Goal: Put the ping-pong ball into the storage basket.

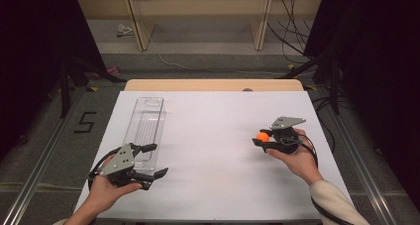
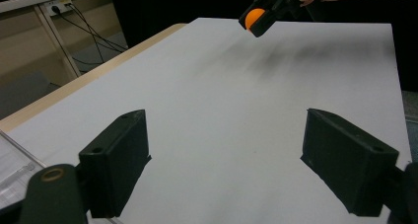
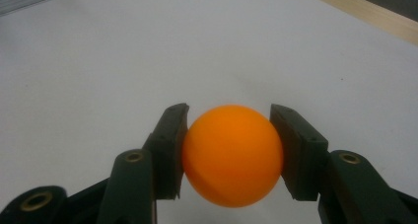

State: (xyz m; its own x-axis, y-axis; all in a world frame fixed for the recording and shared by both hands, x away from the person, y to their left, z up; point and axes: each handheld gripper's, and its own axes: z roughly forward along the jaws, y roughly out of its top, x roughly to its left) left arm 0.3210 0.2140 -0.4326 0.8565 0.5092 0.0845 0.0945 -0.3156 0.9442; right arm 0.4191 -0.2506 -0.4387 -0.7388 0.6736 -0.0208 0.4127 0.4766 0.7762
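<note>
High view: the right gripper (image 1: pixel 261 138), held in the right hand (image 1: pixel 297 158) over the right part of the white table (image 1: pixel 213 136), has its jaws clamped on an orange ball (image 1: pixel 263 136). The left gripper (image 1: pixel 154 160), in the left hand (image 1: pixel 106 190), sits near the table's front left with jaws apart, just beside a clear tray (image 1: pixel 146 128).

Left gripper view: jaws wide apart over bare table (image 2: pixel 222 110); the ball (image 2: pixel 255 18) shows far off in the right gripper (image 2: pixel 257 20).

Right gripper view: both pads (image 3: pixel 170 152) press the ball (image 3: pixel 231 155), held above the table (image 3: pixel 98 61).
</note>
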